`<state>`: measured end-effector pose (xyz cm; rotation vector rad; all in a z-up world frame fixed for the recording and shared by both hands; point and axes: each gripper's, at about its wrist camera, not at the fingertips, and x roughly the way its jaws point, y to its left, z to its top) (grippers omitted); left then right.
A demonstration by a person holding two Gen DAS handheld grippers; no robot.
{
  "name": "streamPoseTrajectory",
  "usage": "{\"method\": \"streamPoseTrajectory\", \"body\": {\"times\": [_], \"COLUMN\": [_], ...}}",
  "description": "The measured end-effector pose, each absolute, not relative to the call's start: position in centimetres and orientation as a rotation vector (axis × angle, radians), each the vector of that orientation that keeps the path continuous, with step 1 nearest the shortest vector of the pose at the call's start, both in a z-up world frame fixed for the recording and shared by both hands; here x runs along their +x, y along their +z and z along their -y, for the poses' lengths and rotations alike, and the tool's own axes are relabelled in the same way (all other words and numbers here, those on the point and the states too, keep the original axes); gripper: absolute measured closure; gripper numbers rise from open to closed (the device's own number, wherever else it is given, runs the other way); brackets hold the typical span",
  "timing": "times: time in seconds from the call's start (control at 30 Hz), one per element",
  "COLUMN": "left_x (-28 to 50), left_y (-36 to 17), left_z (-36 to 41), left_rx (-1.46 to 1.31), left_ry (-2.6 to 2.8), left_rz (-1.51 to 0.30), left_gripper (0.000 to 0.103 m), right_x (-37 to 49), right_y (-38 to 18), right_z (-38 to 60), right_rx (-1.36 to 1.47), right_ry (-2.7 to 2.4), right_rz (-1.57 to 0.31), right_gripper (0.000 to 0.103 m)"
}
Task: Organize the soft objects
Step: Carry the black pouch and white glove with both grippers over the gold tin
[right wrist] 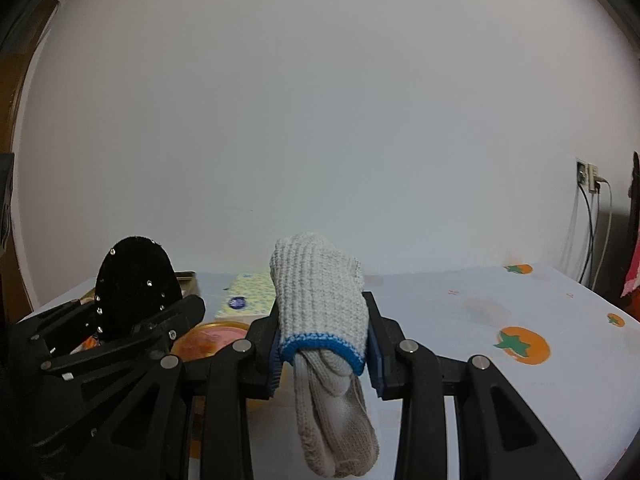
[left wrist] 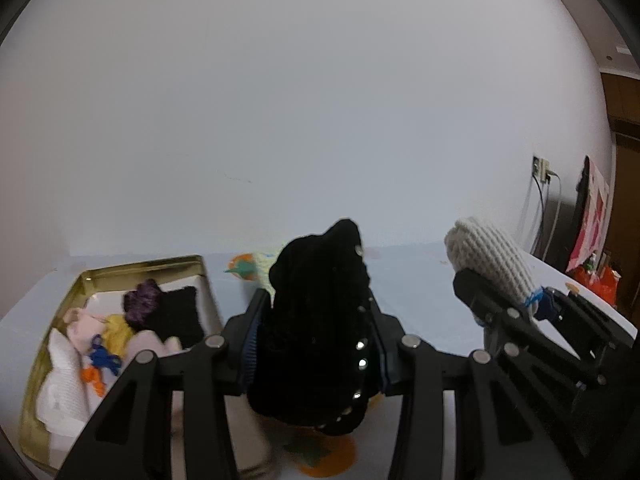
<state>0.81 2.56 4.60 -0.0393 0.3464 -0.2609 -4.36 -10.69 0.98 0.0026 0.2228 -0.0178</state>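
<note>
Soft objects sit in both grippers. Nearest the left wrist camera, the left gripper (left wrist: 316,344) is clamped on a black fabric piece (left wrist: 316,320) dotted with small shiny studs; it stands up between the pads and bulges below them. In the right wrist view, the right gripper (right wrist: 322,344) is clamped on a white knit glove (right wrist: 316,292) with a blue cuff edge, its fingers hanging down under the jaws.

Each camera also catches the other gripper from the side, beside its own: the glove at the right edge of the left view, the black piece at the left of the right view.

Only the left view shows into the gold tin (left wrist: 144,266) on the table (right wrist: 460,304), left of the gripper: a purple knit bundle (left wrist: 144,300), a black cloth (left wrist: 180,312), yellow, pink and white soft things, partly cut off by the gripper's frame. The right view shows only the tin's corner, a round orange lid (right wrist: 216,338) and a patterned packet (right wrist: 250,296) behind it, both partly hidden.

Farther off, tomato prints mark the tablecloth, and a wall socket (right wrist: 586,176) with cables sits on the white wall.
</note>
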Motion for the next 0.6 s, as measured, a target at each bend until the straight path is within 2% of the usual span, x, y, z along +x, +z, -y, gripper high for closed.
{"method": "streamPoseTrajectory", "body": {"times": [0.6], "left_x": [3.0], "left_y": [5.2], "left_z": [-11.9], "left_rx": [-0.094], "left_ry": [-0.083], "left_rz": [-0.353], "left_gripper": [0.059], "right_x": [-0.1], "right_y": [1.4], "right_z": [3.2], "right_rx": [0.004], "right_ry": [0.127], "right_rz": [-0.236], "right_gripper": [0.066]}}
